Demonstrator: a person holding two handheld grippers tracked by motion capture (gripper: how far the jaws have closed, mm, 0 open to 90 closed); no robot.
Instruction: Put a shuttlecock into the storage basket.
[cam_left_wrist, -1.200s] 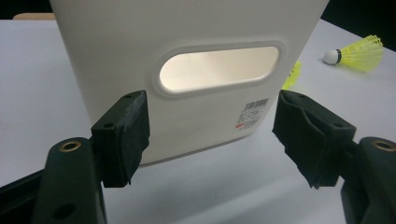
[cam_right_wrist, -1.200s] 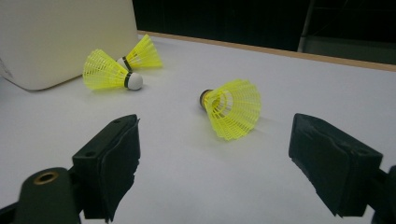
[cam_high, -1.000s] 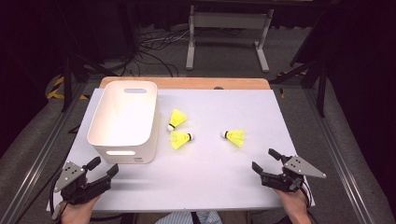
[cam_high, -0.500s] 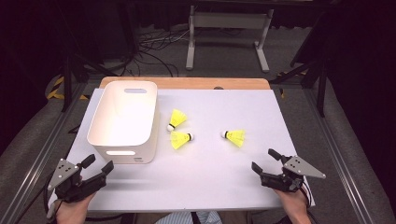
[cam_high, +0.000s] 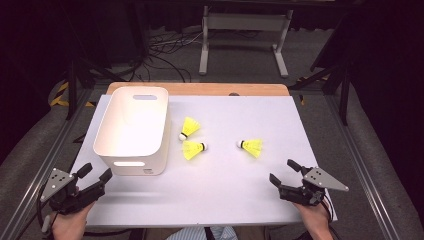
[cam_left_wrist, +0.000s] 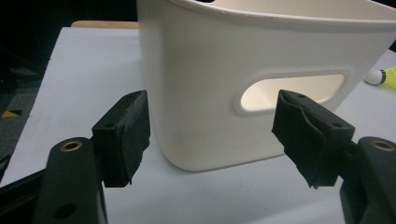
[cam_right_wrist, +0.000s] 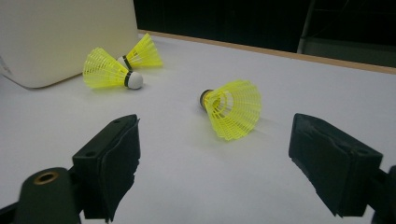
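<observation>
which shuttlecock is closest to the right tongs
The lone shuttlecock lying apart on the right, straight ahead of the right tongs. The other two lie together beside the white bin.

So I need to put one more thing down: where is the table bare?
Bare: the near strip between the left claw and right claw, and the far right corner behind the lone shuttlecock. Crowded: beside the white bin, where two shuttlecocks lie close together.

Yellow shuttlecocks (cam_high: 251, 147), white bin (cam_high: 132, 131)
</observation>
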